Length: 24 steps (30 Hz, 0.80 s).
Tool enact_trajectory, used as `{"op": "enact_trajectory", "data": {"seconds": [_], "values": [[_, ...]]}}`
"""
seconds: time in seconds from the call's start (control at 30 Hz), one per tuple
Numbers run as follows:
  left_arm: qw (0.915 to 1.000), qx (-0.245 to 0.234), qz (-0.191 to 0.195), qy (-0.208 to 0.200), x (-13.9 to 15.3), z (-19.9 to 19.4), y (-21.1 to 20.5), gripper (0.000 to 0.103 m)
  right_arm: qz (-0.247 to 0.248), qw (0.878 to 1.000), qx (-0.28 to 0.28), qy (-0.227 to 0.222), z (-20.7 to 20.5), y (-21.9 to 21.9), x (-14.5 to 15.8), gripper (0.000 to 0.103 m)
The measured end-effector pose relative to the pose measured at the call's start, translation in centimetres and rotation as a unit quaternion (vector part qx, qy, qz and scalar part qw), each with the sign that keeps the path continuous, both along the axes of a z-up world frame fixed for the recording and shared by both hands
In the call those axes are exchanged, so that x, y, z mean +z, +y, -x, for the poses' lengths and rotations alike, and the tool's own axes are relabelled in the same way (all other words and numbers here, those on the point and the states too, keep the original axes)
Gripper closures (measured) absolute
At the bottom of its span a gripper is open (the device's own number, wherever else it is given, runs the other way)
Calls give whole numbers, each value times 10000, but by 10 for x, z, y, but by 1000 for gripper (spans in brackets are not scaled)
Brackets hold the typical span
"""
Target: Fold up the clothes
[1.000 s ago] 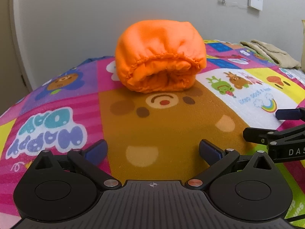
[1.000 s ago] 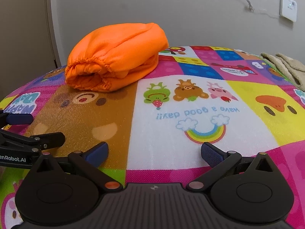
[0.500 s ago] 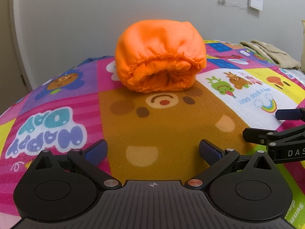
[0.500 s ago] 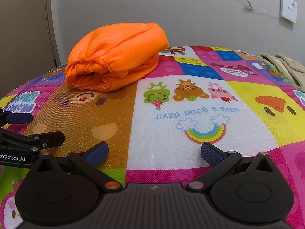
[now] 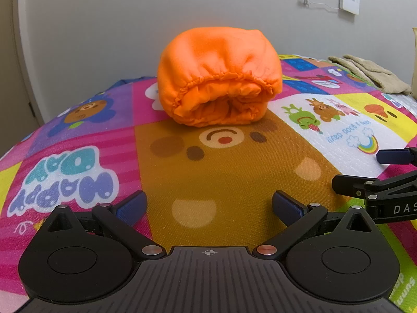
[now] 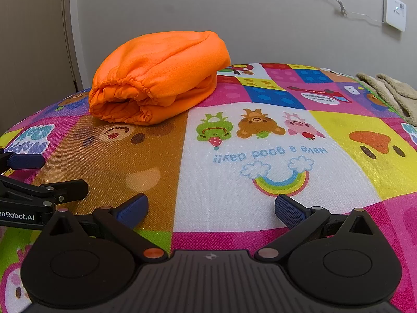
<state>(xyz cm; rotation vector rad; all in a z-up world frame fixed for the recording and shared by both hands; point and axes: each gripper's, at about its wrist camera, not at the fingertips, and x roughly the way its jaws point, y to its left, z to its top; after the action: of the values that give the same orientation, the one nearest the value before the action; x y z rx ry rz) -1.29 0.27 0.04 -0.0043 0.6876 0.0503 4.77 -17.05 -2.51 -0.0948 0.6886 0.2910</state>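
— So, what writing can you read?

— Several bits. The play mat (image 5: 213, 172) carries "HAPPY DAY" in bubble letters, upside down from the left wrist camera, at its left side. On the white panel there is "Have a good day!!", also upside down, above a rainbow with two clouds. The right gripper (image 5: 359, 172), seen from the left wrist camera, shows the letters "DAS" on its black body. The left gripper (image 6: 60, 172), seen from the right wrist camera, shows "enRobot.AI", cut off at the frame edge.

— And the count?

— One orange garment (image 5: 219, 78), folded into a thick bundle with its elastic hem facing the cameras. It lies on the mat at the top of the brown bear-face panel, well ahead of both grippers and touched by neither. One beige towel (image 6: 388, 91) lies at the far right of the mat. Three small animals stand in a row on the white panel: a frog, a bear and a pig. On the wall, one white box (image 6: 394, 13) and one plug with a cable.

— The fingers?

— Two grippers, side by side low over the mat. Each has its blue pads (image 6: 133, 208) spread wide apart, grasping nothing.
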Motion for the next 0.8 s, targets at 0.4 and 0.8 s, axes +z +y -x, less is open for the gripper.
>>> {"op": "enact_trajectory", "data": {"seconds": [0.4, 0.8], "values": [[10000, -2, -2, 0, 0, 0, 0, 0, -1, 10000, -4, -1, 0, 0, 0, 0], [10000, -2, -2, 1, 0, 0, -1, 0, -3, 10000, -3, -2, 0, 0, 0, 0]]}}
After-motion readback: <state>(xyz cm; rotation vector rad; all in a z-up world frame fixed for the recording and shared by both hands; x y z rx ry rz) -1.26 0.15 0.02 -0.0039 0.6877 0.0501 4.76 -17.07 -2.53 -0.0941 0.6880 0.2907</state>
